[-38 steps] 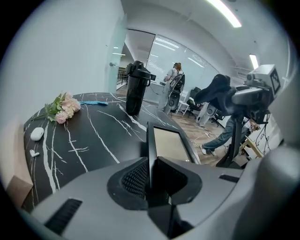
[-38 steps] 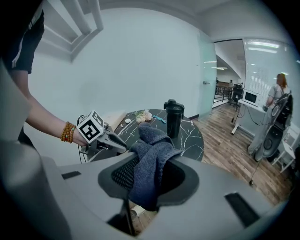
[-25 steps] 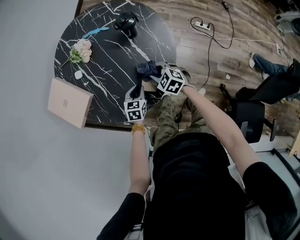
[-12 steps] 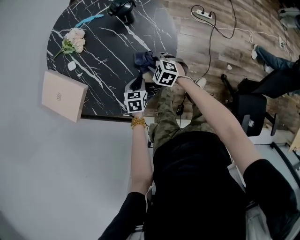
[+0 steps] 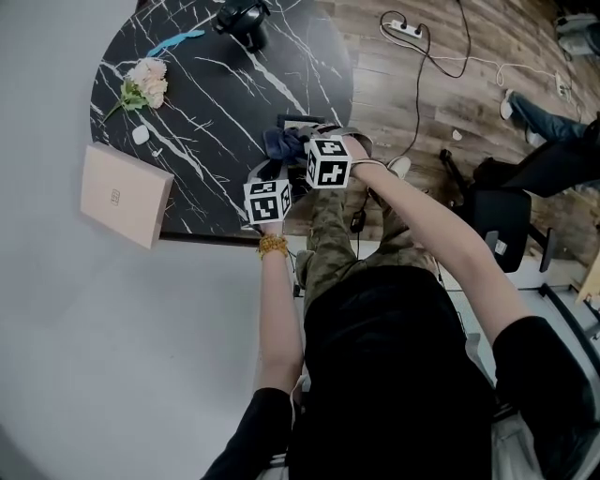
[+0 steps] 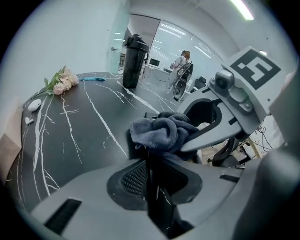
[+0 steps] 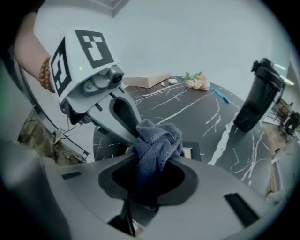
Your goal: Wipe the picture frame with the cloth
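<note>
Right now the right claw [image 7: 157, 161] is squeezed shut on a bunched blue cloth [image 7: 157, 136]. The cloth sits against the top of the dark picture frame [image 7: 189, 152]. The left claw [image 6: 150, 161] pinches the frame's edge, holding it near the edge of the black bench [image 5: 206, 103]. I think wiping has only just begun, and most is left.

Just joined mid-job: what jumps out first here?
A bunched blue cloth in the right gripper meets the left gripper, shut on the dark picture frame, at the near edge of the black marble table. Beyond: a black bottle, pink flowers and a tan box overhanging the left edge.
</note>
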Demonstrator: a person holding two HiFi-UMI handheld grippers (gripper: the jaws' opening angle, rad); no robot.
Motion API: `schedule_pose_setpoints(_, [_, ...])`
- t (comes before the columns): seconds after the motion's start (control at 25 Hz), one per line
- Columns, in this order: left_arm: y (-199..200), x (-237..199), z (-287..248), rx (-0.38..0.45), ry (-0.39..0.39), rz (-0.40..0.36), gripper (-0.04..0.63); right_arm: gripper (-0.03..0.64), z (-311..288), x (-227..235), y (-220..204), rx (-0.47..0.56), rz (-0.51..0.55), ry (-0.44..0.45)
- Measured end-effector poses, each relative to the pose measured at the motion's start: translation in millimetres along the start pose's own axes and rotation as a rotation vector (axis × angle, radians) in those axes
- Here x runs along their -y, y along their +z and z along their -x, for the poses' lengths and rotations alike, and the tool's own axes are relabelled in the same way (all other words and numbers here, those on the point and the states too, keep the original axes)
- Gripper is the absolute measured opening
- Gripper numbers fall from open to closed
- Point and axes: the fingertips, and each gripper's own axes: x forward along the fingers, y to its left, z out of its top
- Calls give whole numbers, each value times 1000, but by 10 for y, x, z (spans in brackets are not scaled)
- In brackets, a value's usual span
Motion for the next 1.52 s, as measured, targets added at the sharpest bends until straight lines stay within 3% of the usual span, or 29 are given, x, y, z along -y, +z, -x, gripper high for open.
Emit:
schedule_pose_setpoints(0.08, [-4, 3, 4, -8, -2, 1, 71, 91, 3, -3, -12, -5, 25, 34])
schedule_pose_setpoints(0.28, [9, 23, -7, -24, 1, -11, 71, 91, 45, 438, -61, -14, -92, -114])
schedule_pose_setpoints(0.4, [12, 2, -16, -31, 0, -6, 70, 87, -9, 323, -51, -18, -60, -159])
schedule_pose_setpoints(0.68, [-18, 8, -25, -69, 13, -35, 71, 87, 12, -56, -158, -61, 71, -21])
schedule_pose_setpoints(0.88, [3, 15, -25, -47, 22, 8, 71, 87, 119, 404, -248, -94, -34, -127])
schedule_pose_setpoints(1.08, [9, -2, -29, -61, 22, 7, 71, 83, 32, 232, -197, -101, -47, -206])
schedule_pose_setpoints(1.2, [9, 0, -36, -78, 30, 2, 71, 83, 10, 19, -159, -85, -54, -120])
schedule_pose_setpoints(1.36, [-6, 6, -17, -80, 29, 26, 71, 86, 131, -168, -108, -15, -158, 114])
schedule_pose_setpoints(1.4, [-6, 0, -12, -75, 30, 62, 71, 86, 222, -48, -119, 5, -190, 93])
schedule_pose_setpoints(1.52, [64, -44, -23, -35, 48, 195, 69, 86, 455, 581, -281, -12, -201, -159])
